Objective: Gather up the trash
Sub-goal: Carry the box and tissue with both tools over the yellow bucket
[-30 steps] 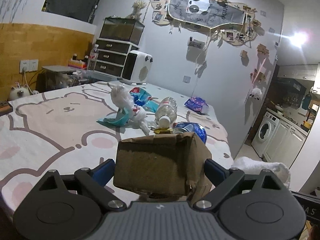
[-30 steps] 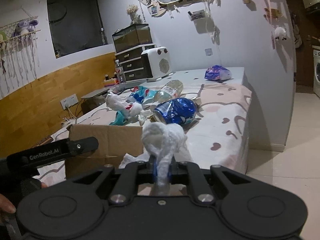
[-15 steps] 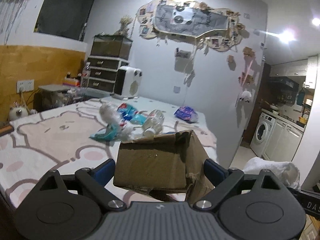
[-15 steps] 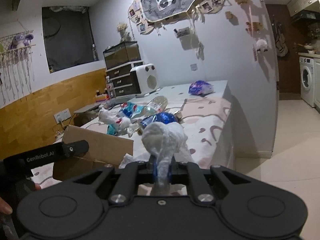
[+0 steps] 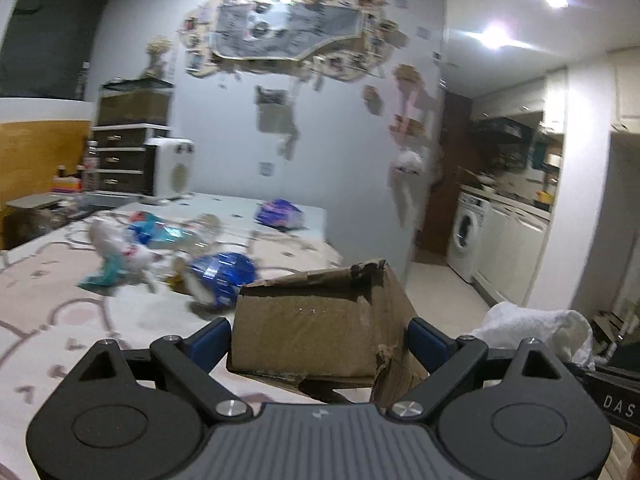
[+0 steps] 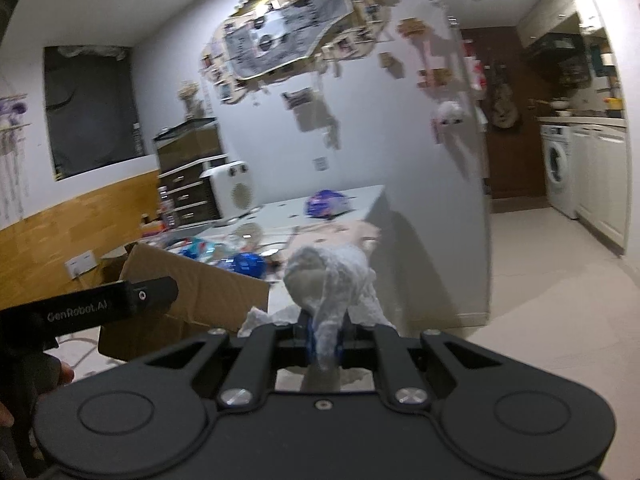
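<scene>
A brown cardboard box (image 5: 320, 332) sits between the wide blue pads of my left gripper (image 5: 320, 346), which is shut on its two sides. The box (image 6: 192, 292) also shows at the left of the right wrist view. My right gripper (image 6: 324, 340) is shut on a crumpled white tissue (image 6: 328, 276), which sticks up ahead of the jaws. The same tissue (image 5: 532, 328) appears at the right of the left wrist view. On the bed (image 5: 60, 320) lie a blue wrapper (image 5: 224, 270), a white paper wad (image 5: 116, 244), a plastic bottle (image 5: 204, 232) and a purple bag (image 5: 280, 214).
A white heater (image 5: 174, 172) and a dark drawer unit (image 5: 124, 160) stand behind the bed. The wall corner (image 6: 480, 200) ends beside the bed. Beyond it are pale floor tiles (image 6: 540, 300) and a washing machine (image 6: 556, 164). A hand (image 6: 60, 372) holds the left device.
Both views have drawn back from the bed and swung right, so the trash looks farther off. The box and the tissue stay gripped as before.
</scene>
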Tool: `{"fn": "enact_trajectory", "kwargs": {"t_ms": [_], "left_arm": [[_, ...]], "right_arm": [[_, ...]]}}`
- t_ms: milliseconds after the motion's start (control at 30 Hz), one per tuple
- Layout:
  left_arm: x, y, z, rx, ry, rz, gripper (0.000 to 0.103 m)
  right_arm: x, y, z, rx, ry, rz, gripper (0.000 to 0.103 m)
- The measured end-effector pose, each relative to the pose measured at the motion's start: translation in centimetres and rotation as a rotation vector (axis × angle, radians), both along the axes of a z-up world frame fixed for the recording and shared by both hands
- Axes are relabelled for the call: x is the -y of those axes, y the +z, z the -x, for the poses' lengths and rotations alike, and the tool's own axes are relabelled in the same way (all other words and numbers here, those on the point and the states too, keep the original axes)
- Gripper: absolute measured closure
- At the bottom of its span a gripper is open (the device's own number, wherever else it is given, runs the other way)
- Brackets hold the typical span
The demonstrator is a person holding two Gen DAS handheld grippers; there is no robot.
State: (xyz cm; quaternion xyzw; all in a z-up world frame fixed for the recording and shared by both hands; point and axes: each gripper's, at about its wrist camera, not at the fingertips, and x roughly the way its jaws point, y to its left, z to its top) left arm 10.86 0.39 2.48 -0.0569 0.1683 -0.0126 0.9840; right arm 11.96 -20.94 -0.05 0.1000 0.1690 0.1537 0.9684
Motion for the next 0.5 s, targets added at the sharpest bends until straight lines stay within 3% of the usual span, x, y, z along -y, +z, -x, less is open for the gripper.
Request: {"fn": "enact_trajectory", "kwargs": {"t_ms": [300, 500], "left_arm": [[7.6, -3.5, -2.6, -0.086, -0.128, -0.026, 0.009], [11.4, -7.1, -6.1, -0.176, -0.163, -0.019, 0.009]], "right_arm": [[7.0, -2.9, 0.2, -0.060, -0.141, -0.002, 0.092], [10.4, -6.5, -1.1, -0.141, -0.219, -0.009, 0.092]]}}
